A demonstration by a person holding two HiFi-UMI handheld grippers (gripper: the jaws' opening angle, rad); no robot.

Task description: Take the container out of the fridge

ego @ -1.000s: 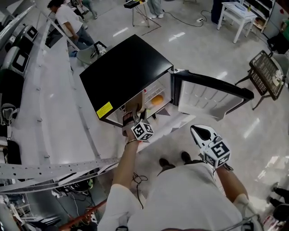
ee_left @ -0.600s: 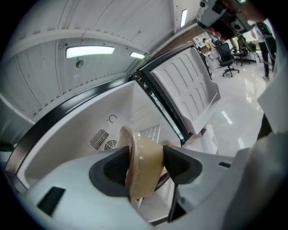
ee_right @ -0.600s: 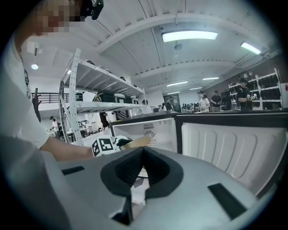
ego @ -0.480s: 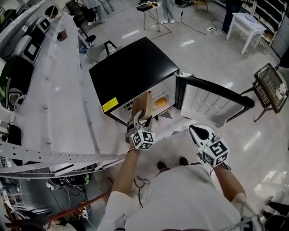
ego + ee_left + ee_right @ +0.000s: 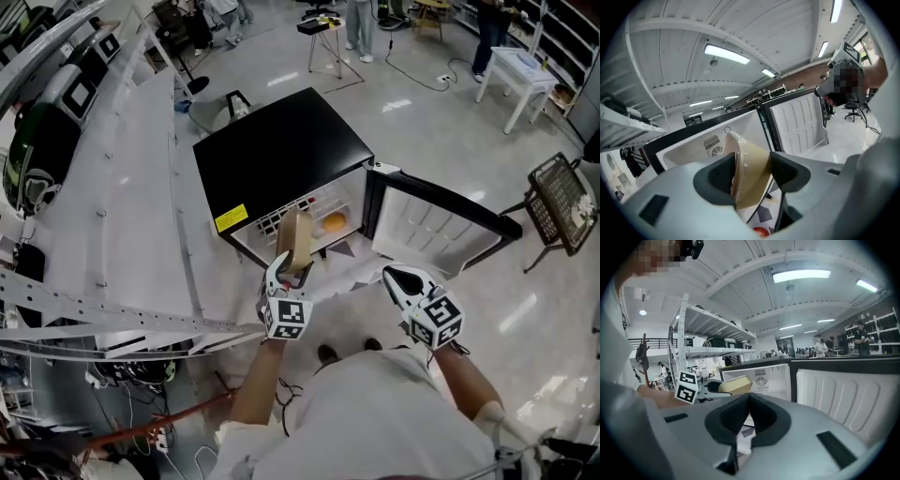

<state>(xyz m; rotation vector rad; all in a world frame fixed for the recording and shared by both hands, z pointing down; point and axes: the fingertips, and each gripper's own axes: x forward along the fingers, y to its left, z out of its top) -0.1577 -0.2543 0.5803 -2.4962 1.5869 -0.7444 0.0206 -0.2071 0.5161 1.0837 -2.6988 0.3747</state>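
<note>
While the fridge stands with its door swung wide to the right, both grippers are up in front of its open side. Far left: a long metal rack runs beside the fridge. Left gripper is clamped on the container, a shallow tan tub with a pale lid, turned on edge. In the left gripper view both dark pads press flat on its two faces, jaws set fairly wide by its thickness. The container sits just in front of the fridge opening, near the left end of the front edge, carried only by the gripper. Behind it, the white fridge cavity with a round vent in the back wall. Inside, an orange round thing lies at the shelf's right end, close to the door hinge. Right gripper hangs below the door's inner face, apart from it; its jaws are pressed together with nothing between them. Far right: a wire basket on the floor.
</note>
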